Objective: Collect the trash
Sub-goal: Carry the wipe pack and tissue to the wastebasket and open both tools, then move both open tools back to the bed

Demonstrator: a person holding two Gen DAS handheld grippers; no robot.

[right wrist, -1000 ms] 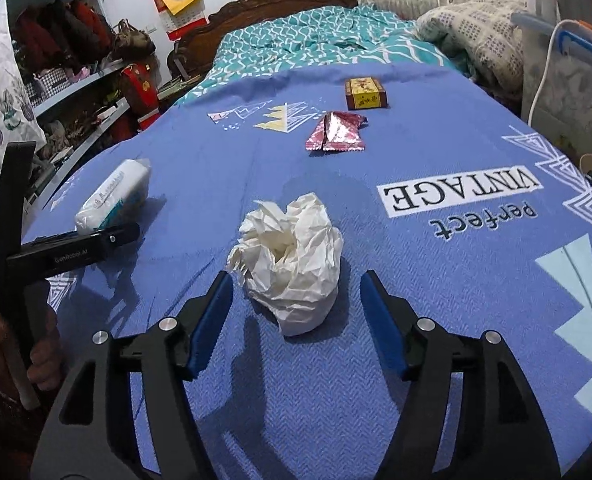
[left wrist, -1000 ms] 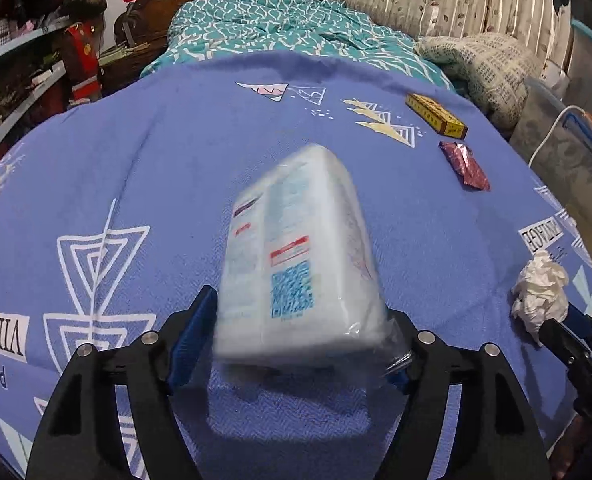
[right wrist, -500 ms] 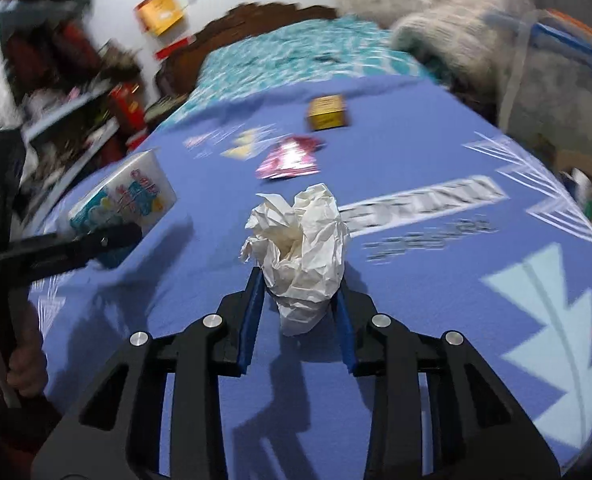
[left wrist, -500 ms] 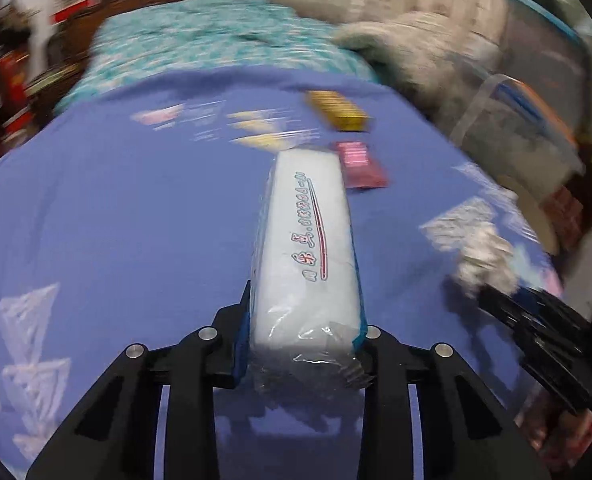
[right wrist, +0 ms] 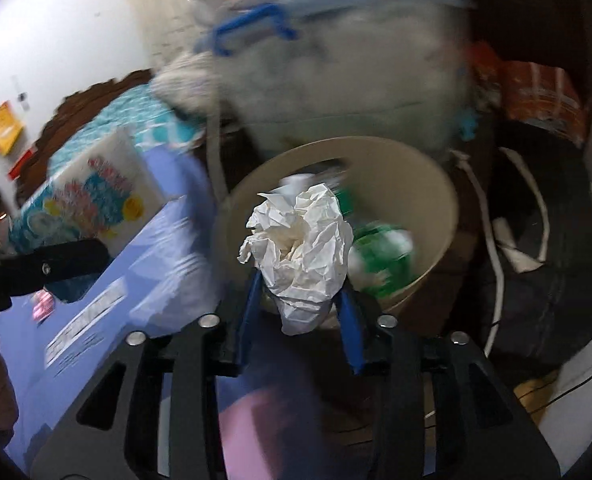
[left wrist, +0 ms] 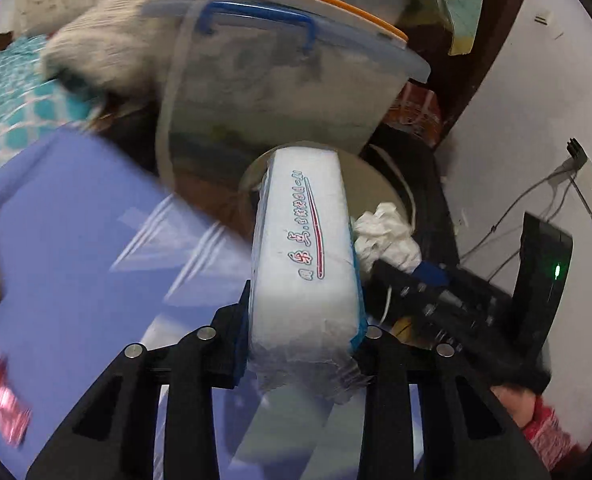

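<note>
Left gripper [left wrist: 301, 328] clamped on white tissue pack [left wrist: 305, 256], held short of the beige bin [right wrist: 439, 196]. Right gripper [right wrist: 301, 300] pinching crumpled paper wad [right wrist: 299, 248] at the bin's near rim. Inside the bin, green-and-white litter [right wrist: 379, 256]. Behind the bin, clear storage box [right wrist: 335, 80] with blue handle.

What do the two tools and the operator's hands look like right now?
Both tools are matte black linkage frames with triangular cutouts and silver round rivets. The left tool and right tool carry blue pads on their fingers. The right tool's body shows a green light. A red patterned sleeve covers the right wrist.
</note>
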